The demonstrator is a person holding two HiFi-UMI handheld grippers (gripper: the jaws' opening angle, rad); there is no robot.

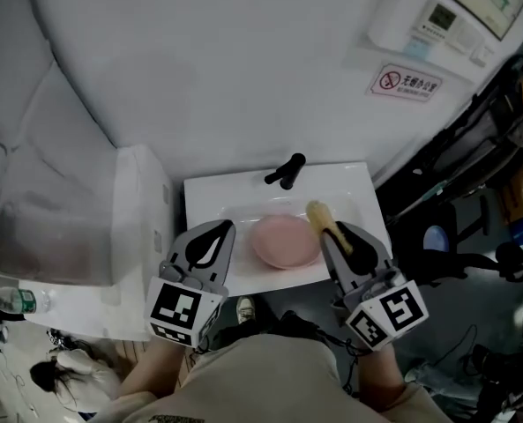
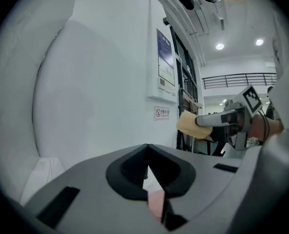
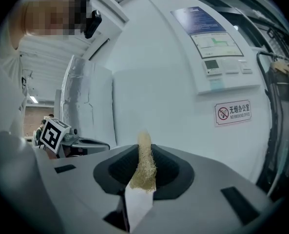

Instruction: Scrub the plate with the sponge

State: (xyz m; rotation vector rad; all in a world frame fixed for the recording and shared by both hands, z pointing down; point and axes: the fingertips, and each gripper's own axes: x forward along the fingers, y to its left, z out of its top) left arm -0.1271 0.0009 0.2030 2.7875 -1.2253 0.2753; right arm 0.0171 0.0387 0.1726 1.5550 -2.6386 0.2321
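Pinching the sponge (image 1: 317, 213) tight, the right gripper (image 1: 333, 231) hovers by the pink plate (image 1: 285, 241) lying in the sink (image 1: 233, 192), seemingly poised to scrub; the left gripper (image 1: 220, 233) sits clenched, empty, alongside.

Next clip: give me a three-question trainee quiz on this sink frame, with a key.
1. True or false: the left gripper holds the sponge.
2. Where does the pink plate lie? A: in the white sink; B: between the left gripper's jaws; C: on top of the sponge.
3. Fill in: the left gripper's jaws are ___.
Key: 1 false, the right gripper holds it; 2 A; 3 shut.
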